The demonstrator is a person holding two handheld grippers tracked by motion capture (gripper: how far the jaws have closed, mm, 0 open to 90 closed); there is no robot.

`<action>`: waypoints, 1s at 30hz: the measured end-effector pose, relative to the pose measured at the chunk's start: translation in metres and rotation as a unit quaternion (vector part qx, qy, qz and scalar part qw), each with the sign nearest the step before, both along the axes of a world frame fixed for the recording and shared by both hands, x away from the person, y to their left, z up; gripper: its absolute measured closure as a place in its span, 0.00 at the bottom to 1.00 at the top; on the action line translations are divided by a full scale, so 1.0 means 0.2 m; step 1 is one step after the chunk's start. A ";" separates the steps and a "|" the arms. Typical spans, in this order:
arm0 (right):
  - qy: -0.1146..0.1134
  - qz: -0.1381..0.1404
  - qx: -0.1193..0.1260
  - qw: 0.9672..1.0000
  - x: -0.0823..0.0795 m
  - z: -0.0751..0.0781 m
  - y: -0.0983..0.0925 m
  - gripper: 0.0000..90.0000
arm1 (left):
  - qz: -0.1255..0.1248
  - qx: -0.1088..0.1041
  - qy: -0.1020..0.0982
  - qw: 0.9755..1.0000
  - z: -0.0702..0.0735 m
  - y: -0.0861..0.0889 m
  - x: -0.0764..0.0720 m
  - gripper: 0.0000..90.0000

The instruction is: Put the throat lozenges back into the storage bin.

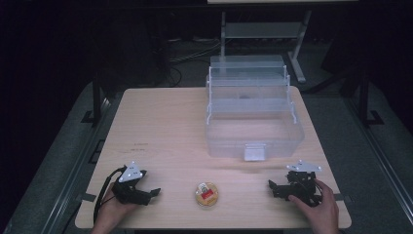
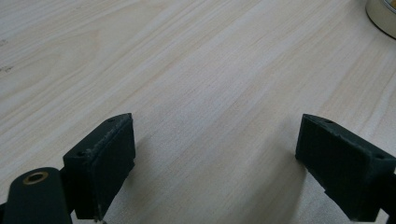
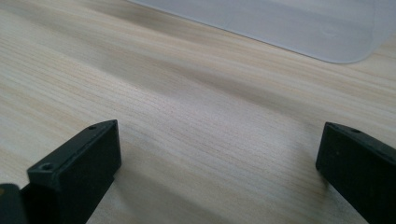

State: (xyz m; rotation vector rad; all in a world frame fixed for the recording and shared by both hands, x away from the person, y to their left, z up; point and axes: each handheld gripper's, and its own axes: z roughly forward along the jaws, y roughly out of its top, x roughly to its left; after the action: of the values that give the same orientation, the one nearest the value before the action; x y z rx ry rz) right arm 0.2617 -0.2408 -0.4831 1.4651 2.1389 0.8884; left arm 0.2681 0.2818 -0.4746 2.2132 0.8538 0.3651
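Tin (image 1: 206, 194) lies on the table (image 1: 165, 131) between the gaping left hand-held gripper (image 1: 155, 191) and right hand-held gripper (image 1: 271, 185).

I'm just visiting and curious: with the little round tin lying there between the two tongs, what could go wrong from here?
The round tin is low and flat, so open tongs might slip off its rim or push it across the table. It also lies close to the near edge and could slide off. The clear box is see-through and easy to bump.

Round yellow tin with a red label (image 1: 206, 194) lay on the pale wooden table (image 1: 160, 126) midway between left gripper (image 1: 155, 192) and right gripper (image 1: 271, 185), clear plastic tiered storage box (image 1: 253, 117) beyond it, nearer the right gripper
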 end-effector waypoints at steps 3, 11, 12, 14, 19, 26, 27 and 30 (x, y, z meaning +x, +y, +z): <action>0.000 0.000 0.000 1.000 0.00 0.00 0.00 0.00 | 0.001 0.000 0.000 1.000 0.00 0.00 0.00 0.12; 0.000 0.000 0.000 1.000 0.00 0.00 0.00 0.00 | 0.007 0.012 0.012 1.000 0.02 -0.02 0.01 0.14; 0.000 0.000 0.000 1.000 0.00 0.00 0.00 0.00 | 0.006 0.011 0.017 1.000 0.02 -0.03 0.01 0.14; 0.000 -0.001 0.000 1.000 0.00 0.00 0.00 0.00 | 0.002 0.012 0.030 0.999 0.03 -0.03 0.01 0.14; 0.000 0.000 -0.001 1.000 0.00 0.00 0.00 0.00 | -0.003 0.007 0.041 0.999 0.06 -0.04 0.01 0.14; 0.000 0.000 -0.001 1.000 0.00 0.00 0.00 0.00 | -0.018 0.011 0.049 0.999 0.09 -0.08 0.01 0.14; 0.000 0.000 -0.001 1.000 0.00 0.00 0.00 0.00 | -0.020 0.012 0.050 0.998 0.09 -0.09 0.01 0.14; 0.000 0.000 -0.001 1.000 0.00 0.00 0.00 0.00 | -0.024 0.013 0.053 0.998 0.10 -0.10 0.01 0.14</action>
State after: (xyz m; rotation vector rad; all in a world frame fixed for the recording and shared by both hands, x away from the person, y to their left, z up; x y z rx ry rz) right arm 0.2615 -0.2410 -0.4831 1.4635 2.1393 0.8874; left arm 0.2711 0.2617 -0.4550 2.2896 0.8540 0.2382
